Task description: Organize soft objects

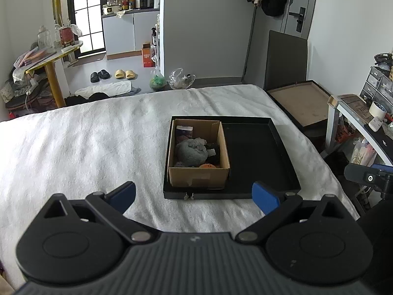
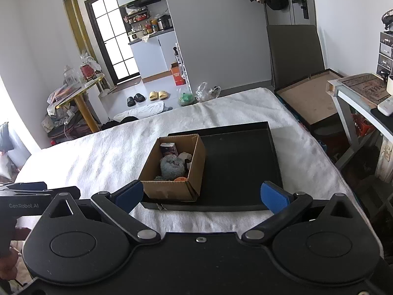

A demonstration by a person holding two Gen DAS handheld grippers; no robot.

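Observation:
A brown cardboard box (image 1: 197,177) (image 2: 169,189) stands in the left half of a flat black tray (image 1: 255,152) (image 2: 240,162) on the white bedspread. Inside the box lie a rolled grey cloth (image 1: 191,151) (image 2: 172,166), a small orange soft toy (image 1: 208,166) (image 2: 181,179), dark fabric and a small printed carton (image 1: 184,130) (image 2: 169,148). My left gripper (image 1: 194,196) hovers open just in front of the tray's near edge, holding nothing. My right gripper (image 2: 202,194) is open too, also short of the tray and empty.
The white bedspread (image 1: 86,147) (image 2: 98,157) spreads wide to the left of the tray. A brown board in a black frame (image 1: 302,100) (image 2: 309,98) leans off the bed's right side, beside a cluttered desk (image 1: 363,113) (image 2: 361,91). Slippers (image 1: 125,74) and bags lie on the floor beyond.

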